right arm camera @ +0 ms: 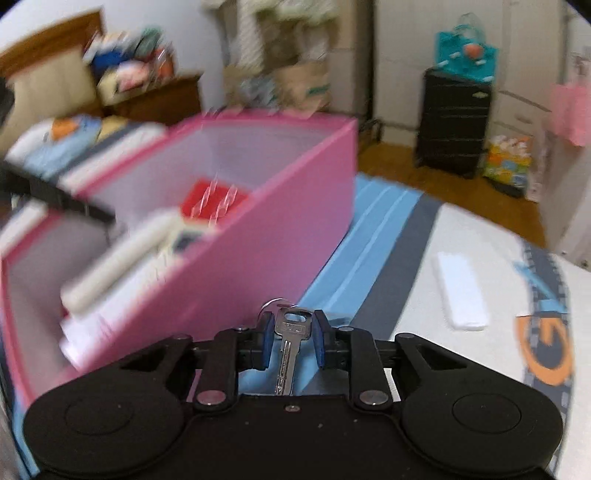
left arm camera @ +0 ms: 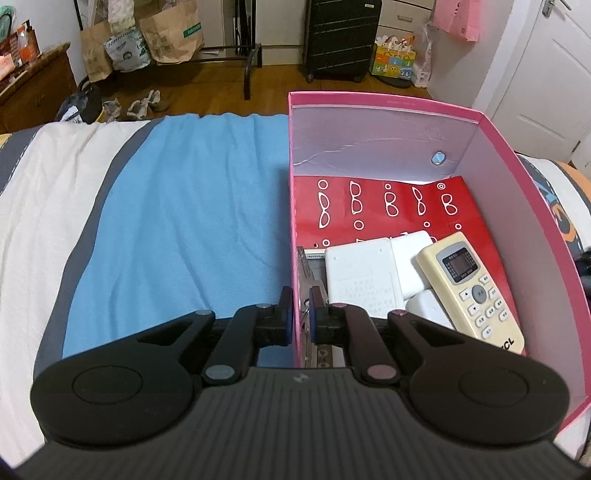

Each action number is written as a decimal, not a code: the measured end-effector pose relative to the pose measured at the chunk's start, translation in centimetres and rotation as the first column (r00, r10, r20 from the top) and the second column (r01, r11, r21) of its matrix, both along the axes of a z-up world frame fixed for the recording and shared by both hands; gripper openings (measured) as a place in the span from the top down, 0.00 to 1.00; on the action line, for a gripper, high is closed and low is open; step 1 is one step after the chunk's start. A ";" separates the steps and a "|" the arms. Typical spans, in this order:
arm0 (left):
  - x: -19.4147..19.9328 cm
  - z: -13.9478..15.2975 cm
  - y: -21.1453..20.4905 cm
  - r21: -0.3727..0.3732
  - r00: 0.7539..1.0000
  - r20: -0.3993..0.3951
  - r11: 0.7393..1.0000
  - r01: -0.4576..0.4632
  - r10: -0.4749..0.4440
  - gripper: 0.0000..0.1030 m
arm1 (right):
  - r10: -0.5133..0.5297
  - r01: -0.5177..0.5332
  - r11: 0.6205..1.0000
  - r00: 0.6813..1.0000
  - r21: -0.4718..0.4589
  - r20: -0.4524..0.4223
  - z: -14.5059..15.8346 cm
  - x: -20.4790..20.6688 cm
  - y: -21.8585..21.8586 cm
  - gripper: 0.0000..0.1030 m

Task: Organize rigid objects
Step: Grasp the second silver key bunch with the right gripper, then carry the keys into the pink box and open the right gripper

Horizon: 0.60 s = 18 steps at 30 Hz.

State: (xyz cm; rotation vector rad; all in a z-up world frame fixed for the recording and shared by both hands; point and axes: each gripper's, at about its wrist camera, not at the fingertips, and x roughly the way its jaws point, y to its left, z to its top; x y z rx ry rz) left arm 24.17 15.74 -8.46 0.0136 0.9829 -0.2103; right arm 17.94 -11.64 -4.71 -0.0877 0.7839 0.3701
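Note:
A pink box (left arm camera: 384, 100) stands open on the bed. Inside lie a cream remote (left arm camera: 471, 288), white adapters (left arm camera: 364, 277) and a red glasses-print sheet (left arm camera: 369, 206). My left gripper (left arm camera: 301, 314) is shut on the box's left wall near its front corner, one finger outside, one inside. In the blurred right wrist view the box (right arm camera: 273, 229) is left of centre. My right gripper (right arm camera: 293, 341) is shut on a silver key (right arm camera: 291, 341) with a key ring, just beside the box's outer wall.
A blue towel (left arm camera: 177, 221) covers the bed left of the box. A white flat remote-like object (right arm camera: 461, 295) lies on the bedding to the right. A black suitcase (left arm camera: 341, 37), paper bags (left arm camera: 170, 33) and shoes stand on the floor beyond.

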 end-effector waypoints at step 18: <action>0.1 0.1 0.1 -0.015 0.999 -0.020 0.999 -0.030 0.029 0.93 | -0.008 -0.011 0.978 0.996 0.207 0.088 10.2 -2.6 2.7 0.76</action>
